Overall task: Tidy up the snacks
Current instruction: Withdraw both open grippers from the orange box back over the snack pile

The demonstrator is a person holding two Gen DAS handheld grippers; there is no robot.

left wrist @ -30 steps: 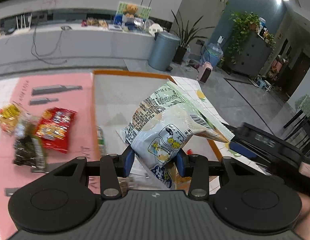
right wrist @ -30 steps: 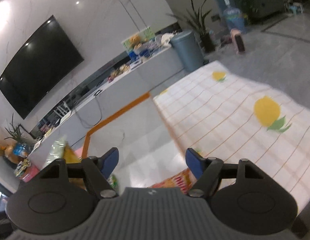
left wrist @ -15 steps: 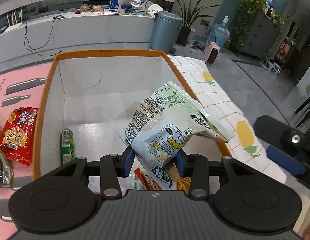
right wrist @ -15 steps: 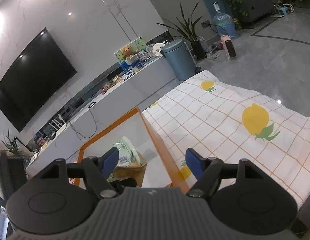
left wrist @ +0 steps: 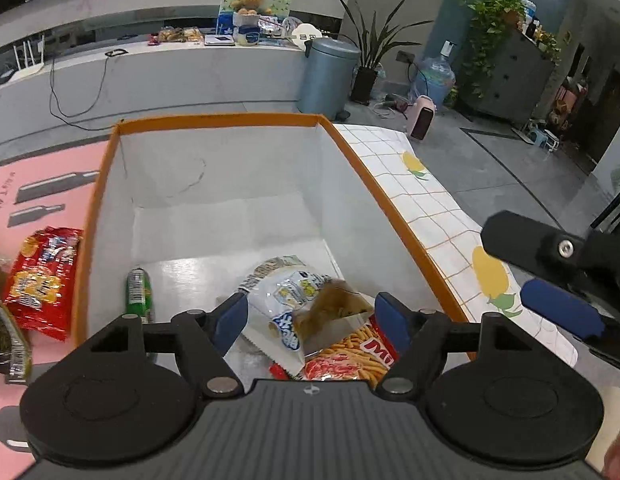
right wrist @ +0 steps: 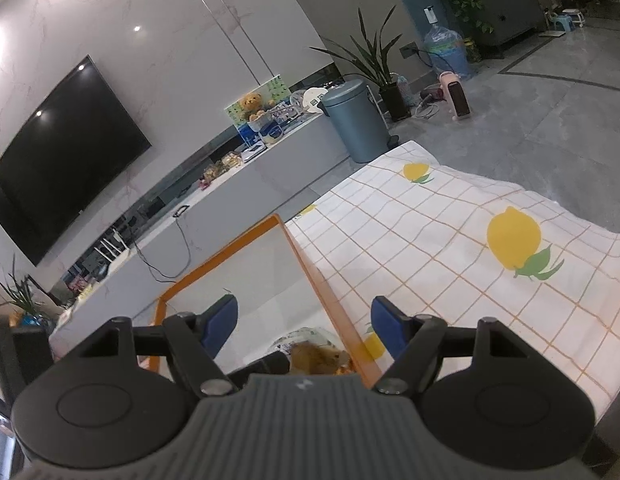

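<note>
An orange-rimmed white box [left wrist: 389, 204] fills the left wrist view. My left gripper [left wrist: 311, 316] hangs over its near end, jaws opening, pads clear of the white-and-green snack bag [left wrist: 288, 300], which lies below them on the box floor. That bag rests partly on a red packet of stick snacks [left wrist: 353, 354]. A green tube [left wrist: 138, 292] lies by the box's left wall. My right gripper [right wrist: 304, 326] is open and holds nothing, above the box's right rim [right wrist: 321, 280]; the dropped bag [right wrist: 310, 344] shows just beneath it.
Left of the box, on a pink mat [left wrist: 42, 168], lie a red snack packet [left wrist: 42, 280] and a dark one [left wrist: 8, 344]. A lemon-print cloth [right wrist: 449, 248] covers the table to the right. The right gripper's finger [left wrist: 557, 312] hovers by the box's right side.
The left gripper has spread its jaws and let go of the white-and-green bag, which dropped onto the box floor. The left gripper moved further over the box. The right gripper stayed put.
</note>
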